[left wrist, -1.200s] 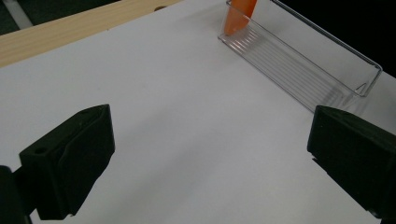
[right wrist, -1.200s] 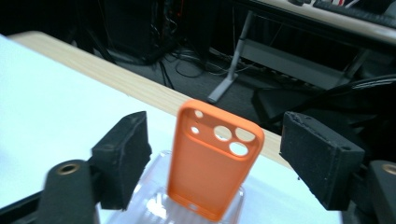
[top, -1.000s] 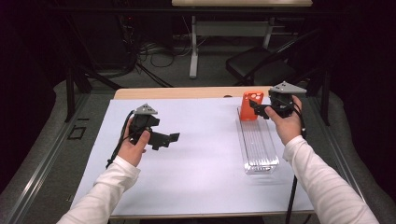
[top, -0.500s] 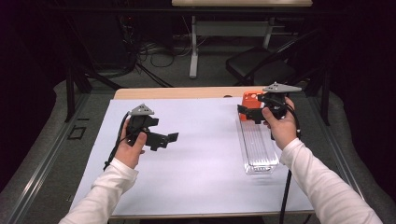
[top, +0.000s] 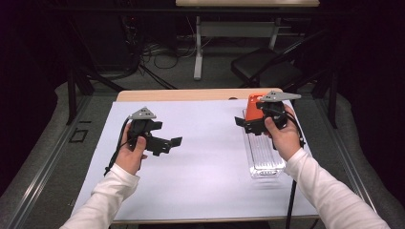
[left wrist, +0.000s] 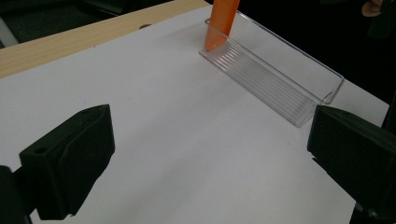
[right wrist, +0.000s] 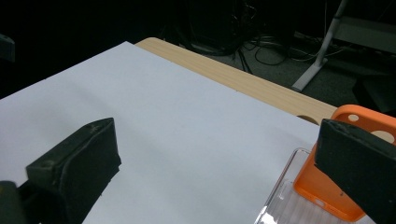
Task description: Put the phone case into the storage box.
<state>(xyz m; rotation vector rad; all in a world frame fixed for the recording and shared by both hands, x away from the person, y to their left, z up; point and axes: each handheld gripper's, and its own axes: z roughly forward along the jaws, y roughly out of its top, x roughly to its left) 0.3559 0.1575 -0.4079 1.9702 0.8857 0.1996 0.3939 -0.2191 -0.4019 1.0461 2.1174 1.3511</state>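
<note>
Having drawn back from the orange plastic phone case, the right gripper has just been opening its jaws wide, empty; the left gripper gapes empty too.

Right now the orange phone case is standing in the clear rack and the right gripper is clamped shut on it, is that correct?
Not quite: the right gripper is open. Its jaws have just been opening, and the right gripper view shows them apart with nothing between them. The orange phone case does stand in the clear rack.
</note>
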